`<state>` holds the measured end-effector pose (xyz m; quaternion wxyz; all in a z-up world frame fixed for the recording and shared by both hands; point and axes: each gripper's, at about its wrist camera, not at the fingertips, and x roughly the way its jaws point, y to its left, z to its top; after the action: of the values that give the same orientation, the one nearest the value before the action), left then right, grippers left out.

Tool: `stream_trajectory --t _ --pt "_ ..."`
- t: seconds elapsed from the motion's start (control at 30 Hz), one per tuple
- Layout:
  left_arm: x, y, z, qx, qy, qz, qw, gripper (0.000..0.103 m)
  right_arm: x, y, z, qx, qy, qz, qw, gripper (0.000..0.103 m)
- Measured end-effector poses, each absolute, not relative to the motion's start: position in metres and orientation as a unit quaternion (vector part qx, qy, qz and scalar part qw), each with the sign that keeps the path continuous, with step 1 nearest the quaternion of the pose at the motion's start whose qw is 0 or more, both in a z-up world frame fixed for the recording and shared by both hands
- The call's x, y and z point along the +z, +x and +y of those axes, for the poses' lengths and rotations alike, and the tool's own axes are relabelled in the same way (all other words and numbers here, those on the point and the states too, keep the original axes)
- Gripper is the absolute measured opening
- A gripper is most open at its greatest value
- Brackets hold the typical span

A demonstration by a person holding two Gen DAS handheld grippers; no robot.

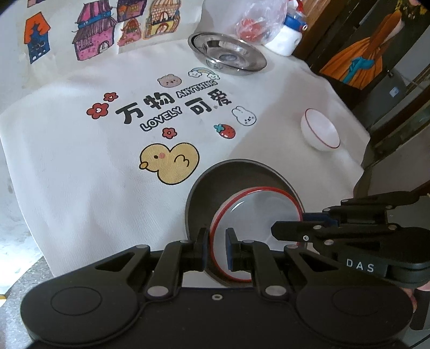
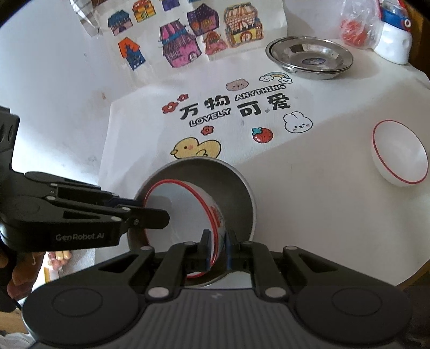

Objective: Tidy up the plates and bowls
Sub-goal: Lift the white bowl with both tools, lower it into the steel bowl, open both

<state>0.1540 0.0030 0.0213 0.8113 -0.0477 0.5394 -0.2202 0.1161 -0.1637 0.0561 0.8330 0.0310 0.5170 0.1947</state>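
While both tongs clamp opposite rim edges of the white red-rimmed bowl [image 1: 258, 214], left tongs [image 1: 217, 248] and right tongs [image 2: 218, 249] hold it tilted inside the grey metal bowl [image 2: 236, 188] on the table [image 1: 80, 188]. Second white red-rimmed bowl [image 2: 399, 153] sits well apart; steel plate [image 1: 228, 52] sits at the far side.

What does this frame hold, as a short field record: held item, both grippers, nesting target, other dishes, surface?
held item: red-rimmed white bowl, tilted, gripped at opposite sides of its rim
left gripper: shut on the bowl's rim
right gripper: shut on the bowl's rim
nesting target: grey metal bowl, directly beneath; contact unclear
other dishes: second red-rimmed white bowl alone at right; stacked steel plates at far side
surface: white printed tablecloth
clutter: plastic bag and white bottle behind the plates
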Motion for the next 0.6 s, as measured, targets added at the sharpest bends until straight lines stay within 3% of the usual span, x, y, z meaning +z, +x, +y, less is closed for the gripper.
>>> stream_trajectory --t 0.5,0.6 --pt "0.024 0.160 0.006 -0.226 -0.050 0.536 0.812 0.016 0.060 0.119 -0.167 0.192 0.026 0.512 0.837 0.018" --pt "0.026 0.160 0.007 -0.227 -0.049 0.534 0.813 0.016 0.066 0.117 -0.168 0.192 0.022 0.502 0.843 0.023"
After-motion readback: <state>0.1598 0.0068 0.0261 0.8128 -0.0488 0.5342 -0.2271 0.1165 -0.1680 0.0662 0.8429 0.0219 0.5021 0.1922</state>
